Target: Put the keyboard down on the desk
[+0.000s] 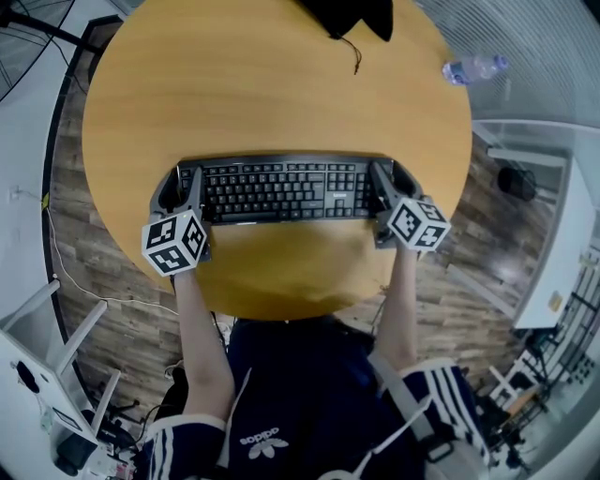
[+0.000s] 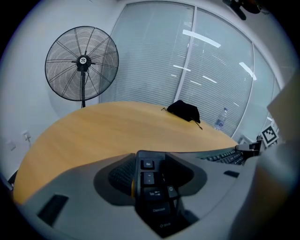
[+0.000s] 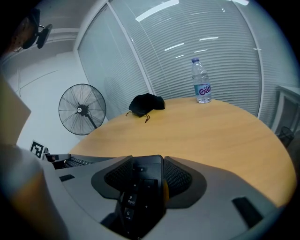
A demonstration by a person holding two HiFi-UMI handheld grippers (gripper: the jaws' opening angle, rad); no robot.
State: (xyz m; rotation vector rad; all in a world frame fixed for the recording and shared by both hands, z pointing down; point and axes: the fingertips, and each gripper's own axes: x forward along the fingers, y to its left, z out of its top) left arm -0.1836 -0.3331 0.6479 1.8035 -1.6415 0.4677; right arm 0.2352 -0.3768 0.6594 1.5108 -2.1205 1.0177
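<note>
A black keyboard [image 1: 279, 188] lies lengthwise across the round wooden desk [image 1: 281, 84]. My left gripper [image 1: 183, 190] is shut on its left end, where the Esc and Tab keys [image 2: 151, 187] show between the jaws. My right gripper [image 1: 386, 186] is shut on its right end, with the number-pad keys [image 3: 138, 187] between the jaws. Whether the keyboard rests on the desk or hangs just above it, I cannot tell.
A black pouch [image 1: 352, 17] with a cord lies at the desk's far edge, also seen as a black pouch [image 3: 146, 103]. A water bottle [image 3: 201, 87] stands at the far right. A standing fan [image 2: 82, 63] is beyond the desk on the left. Window blinds lie behind.
</note>
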